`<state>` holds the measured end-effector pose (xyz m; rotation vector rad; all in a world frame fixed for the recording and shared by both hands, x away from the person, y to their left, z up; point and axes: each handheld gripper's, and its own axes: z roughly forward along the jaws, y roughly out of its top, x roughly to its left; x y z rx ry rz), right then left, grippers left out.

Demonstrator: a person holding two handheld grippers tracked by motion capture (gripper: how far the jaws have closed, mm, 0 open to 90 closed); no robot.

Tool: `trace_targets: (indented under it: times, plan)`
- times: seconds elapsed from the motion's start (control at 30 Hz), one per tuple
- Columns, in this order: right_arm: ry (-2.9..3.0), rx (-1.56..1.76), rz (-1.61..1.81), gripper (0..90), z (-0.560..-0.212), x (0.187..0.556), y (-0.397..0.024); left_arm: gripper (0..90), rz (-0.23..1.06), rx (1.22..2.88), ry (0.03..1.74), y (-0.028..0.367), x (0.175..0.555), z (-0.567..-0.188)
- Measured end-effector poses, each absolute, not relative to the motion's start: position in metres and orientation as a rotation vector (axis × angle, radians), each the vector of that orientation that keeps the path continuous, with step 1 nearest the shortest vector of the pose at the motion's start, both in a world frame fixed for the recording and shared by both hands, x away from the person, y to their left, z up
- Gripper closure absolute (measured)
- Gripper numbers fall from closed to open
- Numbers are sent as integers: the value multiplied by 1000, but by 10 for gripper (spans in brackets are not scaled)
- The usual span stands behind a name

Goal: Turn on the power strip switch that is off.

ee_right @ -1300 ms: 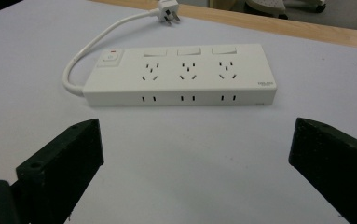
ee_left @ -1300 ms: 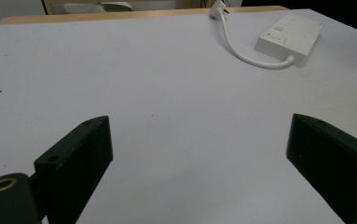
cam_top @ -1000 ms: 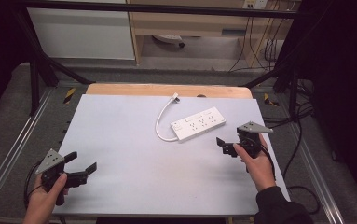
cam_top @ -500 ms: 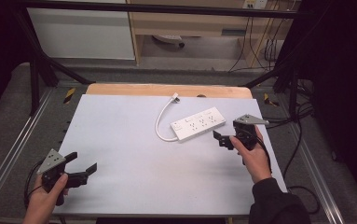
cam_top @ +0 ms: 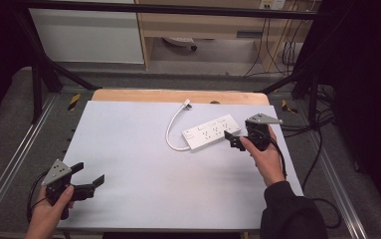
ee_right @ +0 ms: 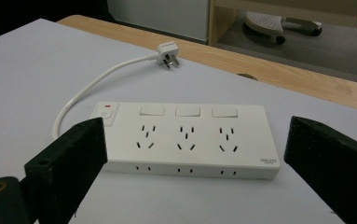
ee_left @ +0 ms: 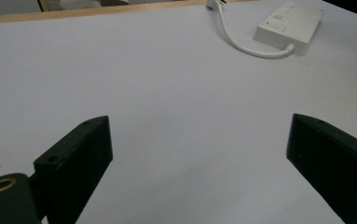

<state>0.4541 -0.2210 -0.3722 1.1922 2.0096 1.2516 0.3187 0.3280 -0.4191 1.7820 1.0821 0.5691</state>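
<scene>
Since a second ago my right gripper (cam_top: 234,140) has crept forward along the table's right edge, and it now sits just beside the right end of the power strip (cam_top: 211,132); I cannot tell from the high view whether it touches. My left gripper (cam_top: 89,178) has stayed put near the front left corner.

Both pairs of jaws stand wide and hold nothing. In the right gripper view my right gripper (ee_right: 195,163) frames the power strip (ee_right: 185,140) between its two black jaws, with the strip lying flat and close ahead. Its near left corner is hidden behind my left-hand jaw there, and the small grey label at its right end is too fine to read. Three switches, three sets of sockets and one red-marked button show on top.

In the left gripper view my left gripper (ee_left: 199,154) looks over bare table, with the power strip (ee_left: 290,21) far off, its right part cut by the frame edge.

Its white cord (cam_top: 173,127) loops off the left end and runs back to the plug (cam_top: 187,103), which lies near the table's (cam_top: 138,164) far edge. The strip, cord and plug have not shifted.
</scene>
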Motion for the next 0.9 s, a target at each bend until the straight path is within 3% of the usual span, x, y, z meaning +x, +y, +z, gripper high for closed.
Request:
trace_targets:
  times: [0.9]
  plan:
    - [1968, 1210, 1261, 107, -369, 494, -207, 70, 561, 1804, 1071, 327, 319, -420]
